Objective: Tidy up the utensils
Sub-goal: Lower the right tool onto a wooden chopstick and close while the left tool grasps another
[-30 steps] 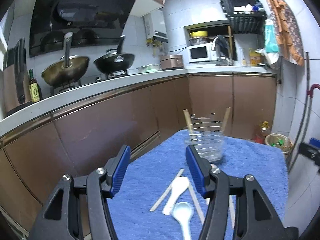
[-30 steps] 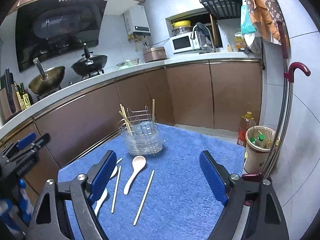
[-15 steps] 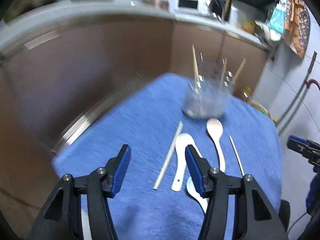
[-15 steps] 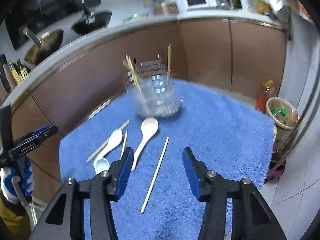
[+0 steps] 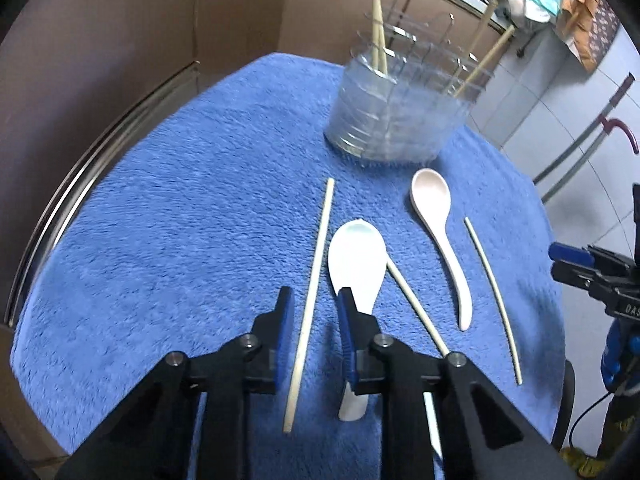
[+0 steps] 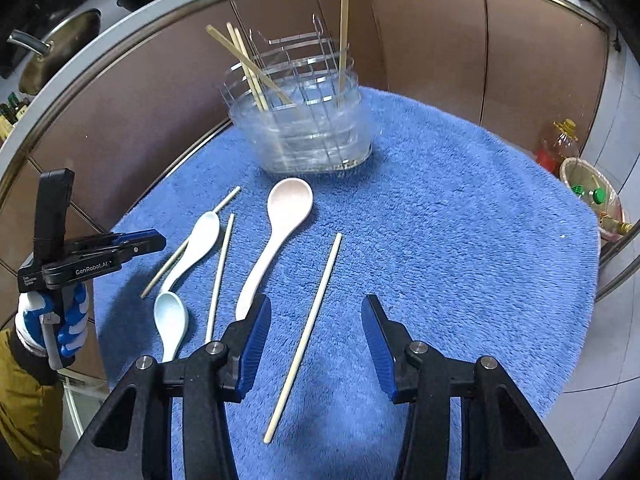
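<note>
Three spoons (image 6: 280, 232), three loose chopsticks (image 6: 308, 332), one holder (image 6: 304, 128) on blue cloth (image 6: 460, 240)

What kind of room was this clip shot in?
A home kitchen, most likely. Woks sit on a counter above brown cabinets, and spoons and chopsticks lie by a clear utensil holder on a blue-covered table.

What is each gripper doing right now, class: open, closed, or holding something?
Left gripper: fingers closing around a chopstick, not yet pressing it.
Right gripper: open, astride another chopstick, holding nothing.
</note>
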